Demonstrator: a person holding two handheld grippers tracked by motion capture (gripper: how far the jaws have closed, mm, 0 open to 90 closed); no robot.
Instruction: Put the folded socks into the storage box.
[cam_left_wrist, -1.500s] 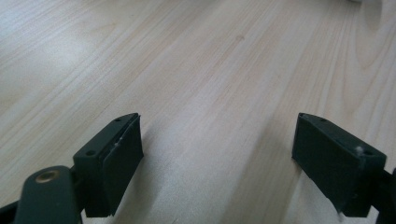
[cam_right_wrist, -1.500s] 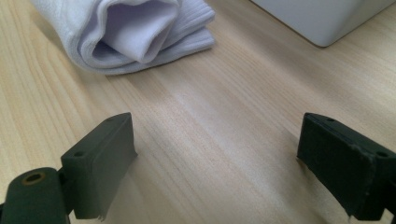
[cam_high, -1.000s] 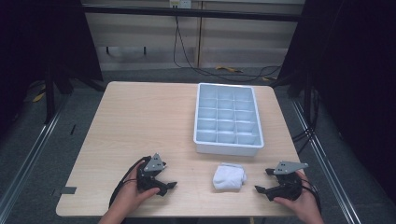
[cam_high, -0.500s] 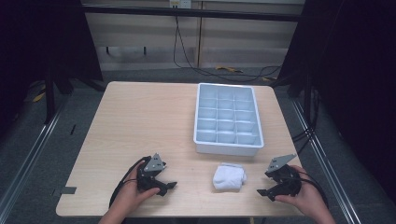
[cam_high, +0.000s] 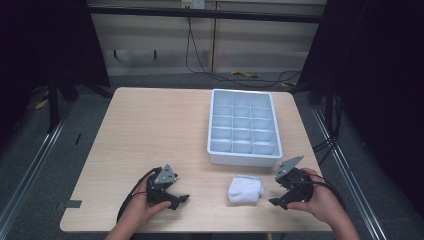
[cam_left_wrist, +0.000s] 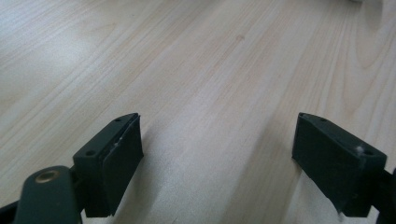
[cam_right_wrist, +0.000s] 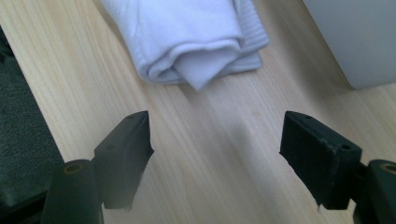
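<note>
Where soft folded white cloth (cam_right_wrist: 196, 42) lies on pale woodgrain: right gripper (cam_right_wrist: 217, 154) wide, empty; left gripper (cam_left_wrist: 219, 161) wide.

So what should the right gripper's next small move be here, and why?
Probably ease the right gripper forward toward the folded white cloth, jaws straddling it. Its jaws stand open with only bare wood between them, and the cloth lies just ahead, untouched, beside the compartment tray.

So the white cloth (cam_high: 245, 190) is a small folded bundle, soft and a bit rumpled, lying flat near the front edge of the worktop (cam_high: 150, 130). In the right gripper view its layered folds (cam_right_wrist: 196, 42) face the camera, one ribbed edge showing.
</note>
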